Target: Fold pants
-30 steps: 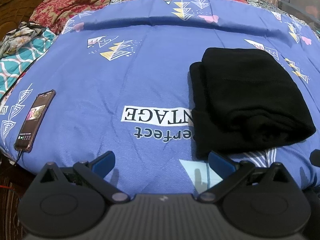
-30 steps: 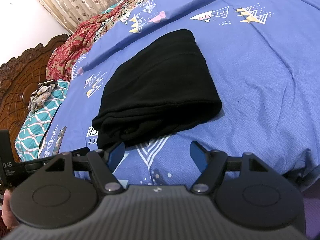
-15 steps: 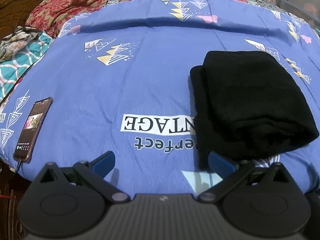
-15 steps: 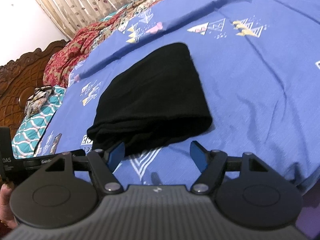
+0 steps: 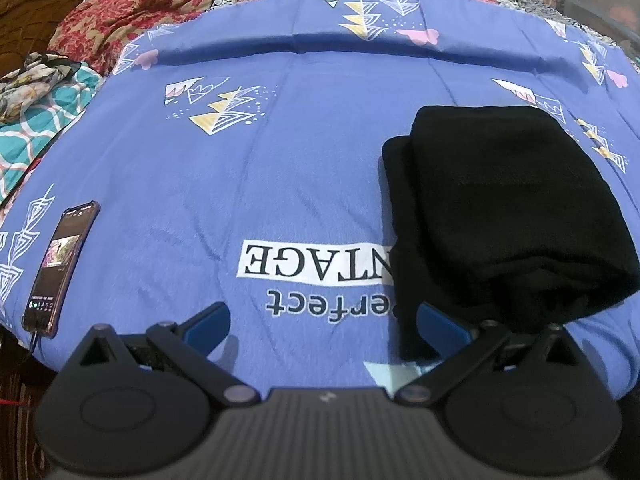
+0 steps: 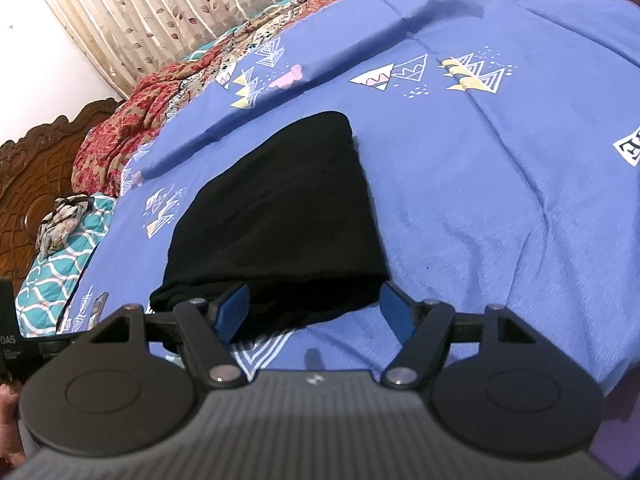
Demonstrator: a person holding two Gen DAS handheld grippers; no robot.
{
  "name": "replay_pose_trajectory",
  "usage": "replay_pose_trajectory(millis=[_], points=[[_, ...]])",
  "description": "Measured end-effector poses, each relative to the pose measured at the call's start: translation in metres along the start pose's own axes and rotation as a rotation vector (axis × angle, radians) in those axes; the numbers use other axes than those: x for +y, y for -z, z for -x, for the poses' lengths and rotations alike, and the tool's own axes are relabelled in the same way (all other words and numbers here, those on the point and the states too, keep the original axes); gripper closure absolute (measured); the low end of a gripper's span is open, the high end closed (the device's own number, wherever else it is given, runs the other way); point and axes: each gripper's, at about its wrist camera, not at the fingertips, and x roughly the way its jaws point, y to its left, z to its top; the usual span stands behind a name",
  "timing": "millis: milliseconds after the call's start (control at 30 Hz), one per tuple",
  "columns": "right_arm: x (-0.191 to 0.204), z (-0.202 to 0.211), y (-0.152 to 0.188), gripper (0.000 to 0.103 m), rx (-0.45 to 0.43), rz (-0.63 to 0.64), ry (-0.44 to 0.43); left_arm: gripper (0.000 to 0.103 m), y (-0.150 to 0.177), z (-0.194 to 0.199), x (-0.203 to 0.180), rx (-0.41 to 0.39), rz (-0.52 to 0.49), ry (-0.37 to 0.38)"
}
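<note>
Black pants [image 5: 500, 208] lie folded into a compact bundle on the blue printed bedspread [image 5: 280, 152], to the right in the left wrist view. My left gripper [image 5: 324, 326] hangs open over the near edge of the bed, its right finger just in front of the bundle's near left corner, nothing between the fingers. In the right wrist view the same pants [image 6: 280, 216] lie straight ahead. My right gripper [image 6: 316, 312] stands open just short of the bundle's near edge, holding nothing.
A phone [image 5: 60, 268] with a lit screen and a cable lies near the bed's left front edge. A teal patterned pillow [image 5: 36, 120] and a red floral blanket [image 5: 140, 16] lie by the carved wooden headboard [image 6: 24, 184]. A curtain [image 6: 160, 12] hangs behind.
The right wrist view has tipped upward, so the pants sit lower in it, their near edge now reaching the fingers. The left wrist view has barely shifted. Both grippers stay open.
</note>
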Motion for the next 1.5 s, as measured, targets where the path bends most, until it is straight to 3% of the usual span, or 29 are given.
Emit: replay_pose_trajectory(millis=[433,867,1067,1500], points=[[-0.009,-0.009,-0.019,0.029,-0.015,0.008,-0.02,0.0,-0.032,-0.012,0.022,-0.035,0.05,0.101],[-0.015,-0.027,-0.034,0.029,-0.001,-0.007,-0.007,0.0,-0.049,-0.046,0.022,0.053,0.08,0.209],[-0.014,-0.025,-0.034,0.029,0.002,0.001,-0.007,0.0,-0.051,-0.041,0.01,0.035,0.062,0.187],[0.0,-0.005,-0.027,0.028,-0.026,0.027,-0.031,0.0,-0.043,0.017,-0.004,-0.132,-0.019,0.076]])
